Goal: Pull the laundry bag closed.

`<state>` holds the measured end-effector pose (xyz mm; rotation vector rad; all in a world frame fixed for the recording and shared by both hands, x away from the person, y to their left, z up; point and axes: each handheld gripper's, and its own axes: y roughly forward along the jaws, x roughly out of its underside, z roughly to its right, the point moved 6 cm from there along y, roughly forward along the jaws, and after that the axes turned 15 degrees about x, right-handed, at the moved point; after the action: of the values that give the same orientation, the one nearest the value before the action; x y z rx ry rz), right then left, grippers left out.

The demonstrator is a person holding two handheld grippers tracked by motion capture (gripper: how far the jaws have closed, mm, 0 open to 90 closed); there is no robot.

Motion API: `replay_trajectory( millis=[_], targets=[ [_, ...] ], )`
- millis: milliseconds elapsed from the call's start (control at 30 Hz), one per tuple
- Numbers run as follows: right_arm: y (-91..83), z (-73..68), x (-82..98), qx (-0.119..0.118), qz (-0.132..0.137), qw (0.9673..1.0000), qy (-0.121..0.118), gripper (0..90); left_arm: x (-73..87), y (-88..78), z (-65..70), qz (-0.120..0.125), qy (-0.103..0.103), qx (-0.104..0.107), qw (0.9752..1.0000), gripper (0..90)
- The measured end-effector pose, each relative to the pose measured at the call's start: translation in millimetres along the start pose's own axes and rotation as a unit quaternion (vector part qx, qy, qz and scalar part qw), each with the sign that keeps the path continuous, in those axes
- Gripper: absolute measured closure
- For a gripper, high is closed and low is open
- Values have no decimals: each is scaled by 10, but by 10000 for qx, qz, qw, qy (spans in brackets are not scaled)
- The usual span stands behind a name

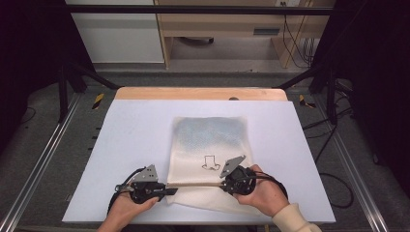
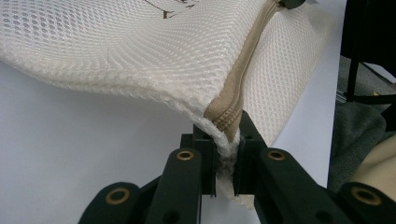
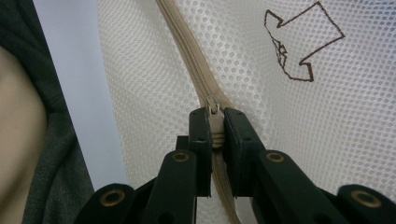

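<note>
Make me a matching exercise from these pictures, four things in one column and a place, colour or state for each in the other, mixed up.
1. left tool
2. right tool
3. zipper tape
4. arrow drawing

a. brown outline on the mesh laundry bag
b. shut on the zipper pull
c. beige
d. shut on the bag's corner

Pairs: 1-d, 2-b, 3-c, 4-a

Mesh zipper bag point(image 1: 209, 145) lying on the mat point(image 1: 130, 145) right of centre, table edge point(image 1: 200, 93) behind the mat, left gripper point(image 1: 167, 192) at the bag's near left corner, right gripper point(image 1: 223, 183) on the zipper point(image 1: 193, 184) further right
</note>
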<state>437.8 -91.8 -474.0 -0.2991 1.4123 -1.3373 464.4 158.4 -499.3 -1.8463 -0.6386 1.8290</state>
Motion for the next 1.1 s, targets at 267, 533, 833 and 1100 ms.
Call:
replay_trajectory(
  millis=[267,533,833,1100],
  targets=[
    [-20,28,32,22,0,10000,71,823,-1,3,3,13,-8,4,10000,824],
    [-23,31,40,24,32,10000,53,823,-3,7,6,10,-7,7,10000,824],
    [-45,58,86,48,5,9999,100,823,-5,9,8,17,6,9,10000,824],
    [-75,95,137,76,0,9999,146,823,-11,19,14,31,7,21,10000,824]
  ],
)
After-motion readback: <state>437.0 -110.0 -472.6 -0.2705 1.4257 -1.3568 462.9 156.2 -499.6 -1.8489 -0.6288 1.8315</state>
